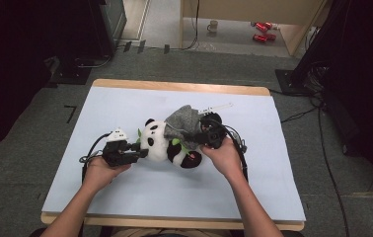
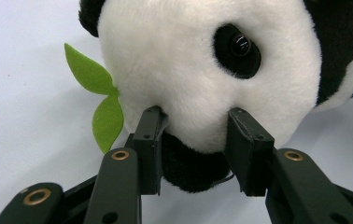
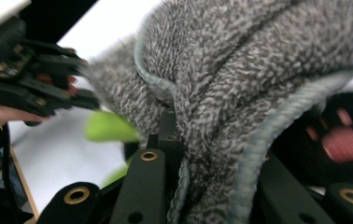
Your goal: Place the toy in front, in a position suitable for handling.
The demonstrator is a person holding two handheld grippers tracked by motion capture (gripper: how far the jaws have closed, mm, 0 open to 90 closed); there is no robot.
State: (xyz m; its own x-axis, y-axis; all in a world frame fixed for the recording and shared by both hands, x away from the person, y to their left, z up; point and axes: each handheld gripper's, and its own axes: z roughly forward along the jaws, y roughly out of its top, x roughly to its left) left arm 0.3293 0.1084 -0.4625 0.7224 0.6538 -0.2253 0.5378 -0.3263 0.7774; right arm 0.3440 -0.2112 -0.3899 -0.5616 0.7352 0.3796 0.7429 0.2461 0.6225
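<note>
A black-and-white plush panda [image 1: 167, 143] lies on the white table cover [image 1: 125, 192], with green felt leaves [image 2: 97, 93] by its mouth. My left gripper [image 1: 140, 150] holds it from the left: in the left gripper view the two black jaws press into the panda's snout [image 2: 198, 135]. A grey towel [image 1: 184, 122] is draped over the panda's body. My right gripper [image 1: 202, 138] is shut on a fold of that grey towel [image 3: 240, 93], with cloth bunched between the jaws. A black paw with pink pads [image 3: 342, 140] shows behind the cloth.
A white strip-like object [image 1: 216, 107] lies just beyond the towel. The wooden table edge [image 1: 174, 86] borders the cover at the far side. Black stands and cables ring the table on the carpet; a mug [image 1: 213, 25] and red items [image 1: 262, 30] sit far off on the floor.
</note>
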